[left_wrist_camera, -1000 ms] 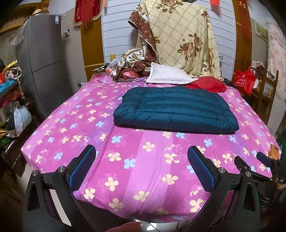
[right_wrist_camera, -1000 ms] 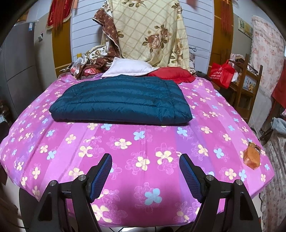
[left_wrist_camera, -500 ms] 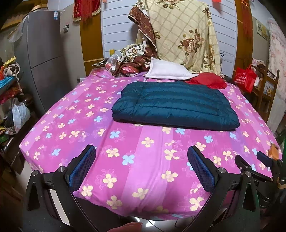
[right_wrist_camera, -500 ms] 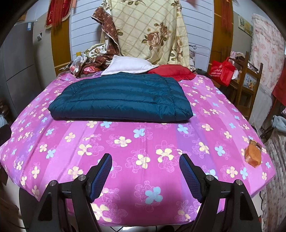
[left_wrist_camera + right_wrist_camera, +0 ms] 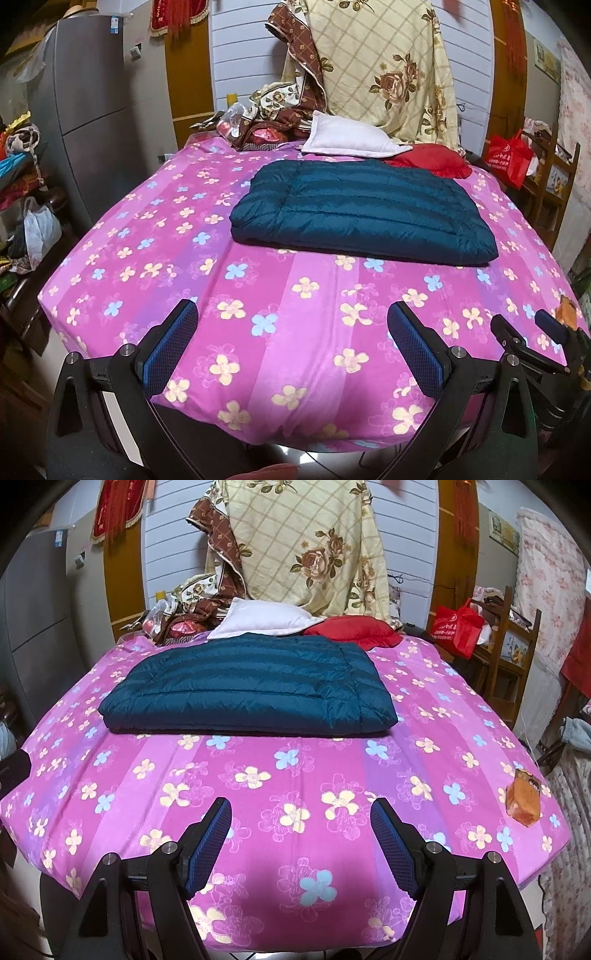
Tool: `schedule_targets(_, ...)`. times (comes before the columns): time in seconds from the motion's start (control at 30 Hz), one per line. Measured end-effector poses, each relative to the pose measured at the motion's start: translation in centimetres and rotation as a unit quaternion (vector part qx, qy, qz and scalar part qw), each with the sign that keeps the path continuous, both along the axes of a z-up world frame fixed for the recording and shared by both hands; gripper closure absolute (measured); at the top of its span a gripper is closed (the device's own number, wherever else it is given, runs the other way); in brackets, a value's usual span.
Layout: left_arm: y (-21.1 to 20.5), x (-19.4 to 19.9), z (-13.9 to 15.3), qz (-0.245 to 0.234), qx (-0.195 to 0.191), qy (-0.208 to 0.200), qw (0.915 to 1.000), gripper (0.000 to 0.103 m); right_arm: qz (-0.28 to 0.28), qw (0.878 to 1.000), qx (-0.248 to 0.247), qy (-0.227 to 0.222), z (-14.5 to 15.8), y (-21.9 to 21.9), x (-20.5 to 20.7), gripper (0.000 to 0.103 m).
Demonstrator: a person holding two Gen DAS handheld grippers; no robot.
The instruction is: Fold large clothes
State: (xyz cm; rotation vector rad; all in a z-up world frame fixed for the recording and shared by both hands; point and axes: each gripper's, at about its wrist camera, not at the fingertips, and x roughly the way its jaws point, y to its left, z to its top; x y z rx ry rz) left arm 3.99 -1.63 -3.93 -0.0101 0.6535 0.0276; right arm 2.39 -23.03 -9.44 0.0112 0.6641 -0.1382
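Note:
A dark teal quilted down jacket (image 5: 364, 212) lies folded into a flat rectangle on the far half of a table covered with a pink flowered cloth (image 5: 280, 314); it also shows in the right wrist view (image 5: 247, 686). My left gripper (image 5: 291, 343) is open and empty above the near edge of the cloth, well short of the jacket. My right gripper (image 5: 301, 843) is open and empty above the near edge too. Part of the right gripper shows at the lower right of the left wrist view (image 5: 532, 339).
A white pillow (image 5: 266, 618) and a red cushion (image 5: 354, 629) lie behind the jacket, with a floral quilt (image 5: 306, 542) hanging at the back. An orange packet (image 5: 524, 797) sits near the cloth's right edge. A grey fridge (image 5: 96, 110) stands left, wooden chairs (image 5: 513, 642) right.
Both grippers have drawn back a little and risen slightly, so the table looks lower and farther in both views. The jacket has not moved. Both grippers stay open.

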Motion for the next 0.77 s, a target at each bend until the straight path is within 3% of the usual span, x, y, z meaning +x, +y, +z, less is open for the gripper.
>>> schedule_targets(0.77,-0.53,0.64,-0.96,-0.014,0.000,0.015,0.9998,0.001,-0.010,1.000,0.004,-0.008,0.40,-0.19,0.17,0.028)
